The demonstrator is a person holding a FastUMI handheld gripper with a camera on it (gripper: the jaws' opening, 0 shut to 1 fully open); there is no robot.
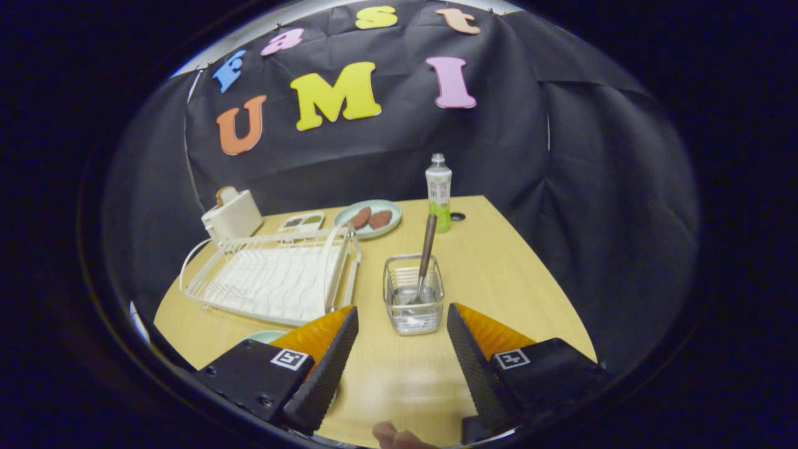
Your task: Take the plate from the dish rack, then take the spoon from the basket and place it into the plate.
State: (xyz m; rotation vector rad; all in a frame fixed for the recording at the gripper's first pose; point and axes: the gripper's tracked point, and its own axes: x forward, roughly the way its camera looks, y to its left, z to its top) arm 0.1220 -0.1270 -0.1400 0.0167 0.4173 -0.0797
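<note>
Gripper [402,324] with its two fingers spread wide apart and nothing between them, poised above a light wooden table [499,274]. Just ahead of the fingertips stands a small wire basket [413,302], and in it a spoon [426,259] rests bowl-down with its brown handle leaning up and away. To the left of the basket sits a white dish rack [274,280], its slots bare. A pale plate [265,337] shows only as a rim beside the left finger, partly hidden behind it, near the table's front edge. Beyond the rack lie a round plate with two brown patties [368,219], a small divided tray [302,221] and a white toaster [232,215]; a bottle with a green label [439,193] stands beyond the basket.
</note>
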